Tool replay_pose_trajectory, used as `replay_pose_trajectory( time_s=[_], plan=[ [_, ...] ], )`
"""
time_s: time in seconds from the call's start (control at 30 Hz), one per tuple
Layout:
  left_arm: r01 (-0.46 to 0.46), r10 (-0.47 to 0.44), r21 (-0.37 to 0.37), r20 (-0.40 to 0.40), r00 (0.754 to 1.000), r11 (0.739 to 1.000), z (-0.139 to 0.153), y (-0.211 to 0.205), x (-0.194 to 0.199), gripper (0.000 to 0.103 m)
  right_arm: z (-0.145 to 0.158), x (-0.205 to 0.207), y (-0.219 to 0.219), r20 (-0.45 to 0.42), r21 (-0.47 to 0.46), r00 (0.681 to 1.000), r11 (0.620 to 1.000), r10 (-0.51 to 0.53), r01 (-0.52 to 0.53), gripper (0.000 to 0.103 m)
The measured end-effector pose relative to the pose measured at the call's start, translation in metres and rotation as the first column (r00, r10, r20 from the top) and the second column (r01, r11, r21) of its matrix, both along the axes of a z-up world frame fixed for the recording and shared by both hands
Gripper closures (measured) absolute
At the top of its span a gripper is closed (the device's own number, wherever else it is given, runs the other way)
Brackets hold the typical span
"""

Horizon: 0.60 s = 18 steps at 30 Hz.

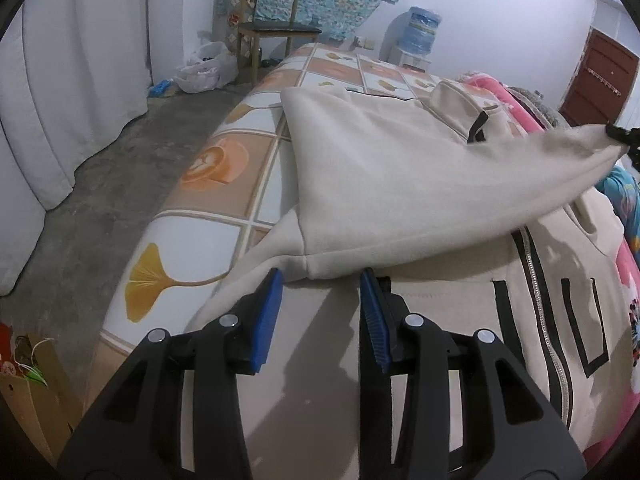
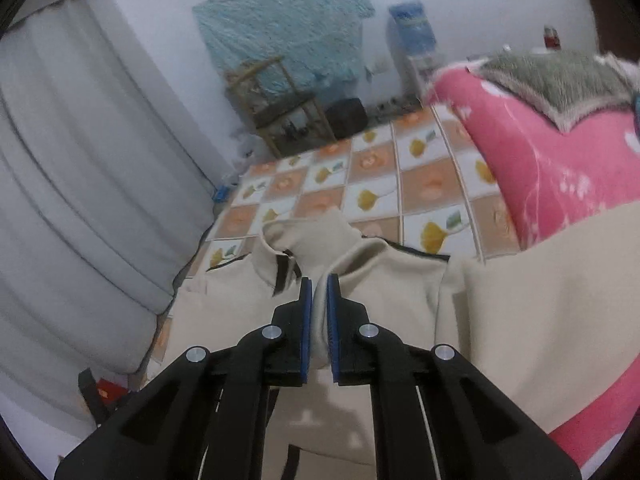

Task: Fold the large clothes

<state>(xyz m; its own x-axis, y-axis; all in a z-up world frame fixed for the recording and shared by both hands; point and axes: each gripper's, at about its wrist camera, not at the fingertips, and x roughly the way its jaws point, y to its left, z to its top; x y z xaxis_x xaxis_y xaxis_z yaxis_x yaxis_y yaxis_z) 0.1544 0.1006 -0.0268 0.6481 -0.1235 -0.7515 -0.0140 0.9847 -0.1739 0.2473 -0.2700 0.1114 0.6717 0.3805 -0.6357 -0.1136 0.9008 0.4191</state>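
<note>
Two grippers work the beige jacket (image 1: 400,184) on the bed (image 1: 224,184): right gripper (image 2: 319,284), jaws nearly shut, pinches cloth and lifts one side across; left gripper (image 1: 322,278), jaws wide, grips nothing, probably pinning the hem. First fold underway; remaining folds not yet done.

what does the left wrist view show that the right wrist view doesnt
Only the left wrist view shows the jacket's zipper and black stripe markings, the brown door, a white plastic bag on the floor, and the open left hand-held gripper.

Only the right wrist view shows the grey furry blanket on the pink quilt, and the right hand-held gripper shut on cream fabric.

Both show the cream jacket, checked bedsheet, wooden chair, water dispenser and white curtain.
</note>
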Motion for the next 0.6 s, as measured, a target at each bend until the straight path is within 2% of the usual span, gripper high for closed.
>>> replay_pose_trajectory(
  time_s=[0.1,0.13,0.17,0.2,0.23,0.27,0.33,0.43,0.6],
  plan=[
    [0.0,0.0,0.004,0.003,1.0,1.0,0.0,0.0,-0.001,0.064,-0.03,-0.011,-0.007,-0.078,-0.066,0.997,0.998,-0.01,0.005,0.095],
    [0.001,-0.001,0.005,0.002,1.0,1.0,-0.001,0.0,-0.002,0.064,-0.058,-0.011,-0.017,-0.168,-0.103,0.986,0.995,-0.025,0.008,0.095],
    [0.001,-0.001,0.004,0.001,1.0,1.0,-0.001,0.0,-0.002,0.064,-0.076,-0.01,-0.023,-0.231,-0.118,0.972,0.993,-0.039,0.012,0.095],
    [0.0,0.0,0.004,0.001,1.0,1.0,0.0,0.0,-0.002,0.064,-0.102,-0.01,-0.035,-0.336,-0.131,0.939,0.991,-0.076,0.034,0.095],
    [0.0,0.0,0.006,0.0,1.0,1.0,0.0,-0.001,-0.001,0.064,-0.116,-0.01,-0.044,-0.394,-0.117,0.914,0.992,-0.094,0.052,0.095],
    [0.002,-0.002,0.008,-0.001,1.0,1.0,0.0,-0.001,-0.003,0.064,-0.12,-0.013,-0.055,-0.409,-0.066,0.908,0.995,-0.094,0.073,0.095],
    [0.001,-0.001,0.011,-0.002,1.0,1.0,-0.001,-0.001,-0.004,0.064,-0.114,-0.016,-0.063,-0.389,-0.018,0.916,0.995,-0.1,0.1,0.094],
    [-0.004,0.004,0.016,0.001,1.0,1.0,-0.001,-0.001,-0.005,0.064,-0.101,-0.009,-0.058,-0.352,-0.049,0.93,0.995,-0.102,0.091,0.087],
    [-0.015,0.015,0.01,-0.001,1.0,1.0,0.003,-0.001,-0.014,0.065,-0.097,0.003,-0.033,-0.311,-0.142,0.945,0.988,-0.099,0.057,0.087]
  ],
)
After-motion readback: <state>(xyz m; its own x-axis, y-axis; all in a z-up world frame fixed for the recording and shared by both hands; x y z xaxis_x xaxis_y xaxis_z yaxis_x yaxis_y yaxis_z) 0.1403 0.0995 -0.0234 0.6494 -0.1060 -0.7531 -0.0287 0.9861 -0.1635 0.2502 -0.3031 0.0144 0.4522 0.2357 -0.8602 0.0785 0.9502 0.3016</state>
